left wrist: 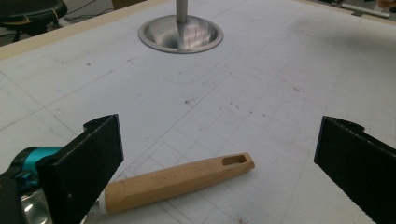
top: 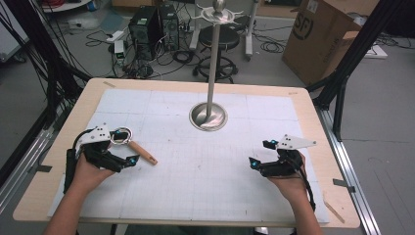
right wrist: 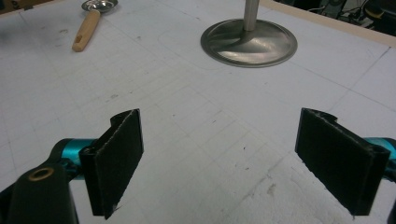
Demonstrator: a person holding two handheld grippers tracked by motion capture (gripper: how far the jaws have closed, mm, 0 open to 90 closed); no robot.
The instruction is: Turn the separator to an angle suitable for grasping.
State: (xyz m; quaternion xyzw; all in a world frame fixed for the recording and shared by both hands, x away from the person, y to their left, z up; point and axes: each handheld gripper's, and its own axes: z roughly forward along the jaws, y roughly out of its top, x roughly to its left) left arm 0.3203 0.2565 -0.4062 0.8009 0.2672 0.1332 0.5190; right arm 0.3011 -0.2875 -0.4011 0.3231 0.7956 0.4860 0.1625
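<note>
Lying flat on the white gridded mat (top: 195, 186), the small strainer (top: 134, 144) with its wooden handle (left wrist: 180, 181) is the thing nearest my left tool (top: 125, 146). Its metal ring head (top: 121, 135) sits just beside that tool's upper jaw in the high view, and the handle runs out toward the middle of the surface, slot end farthest from the ring. In the left gripper view I see the handle between the two black jaws, close by the left one, with the jaws spread wide and no pad pressing on it; the tool holds nothing.

My right tool (top: 262, 152) hovers over bare mat on the far side, well apart from the strainer. In the right gripper view its jaws also stand wide apart with only the grid between them.

Beyond both tools, a steel stand (top: 209, 73) rises from a round dished base (top: 208, 116) near the far middle of the mat. The mat covers a pale wooden surface (top: 313, 112), and a cardboard box (top: 318, 34) sits on the floor behind it.
</note>
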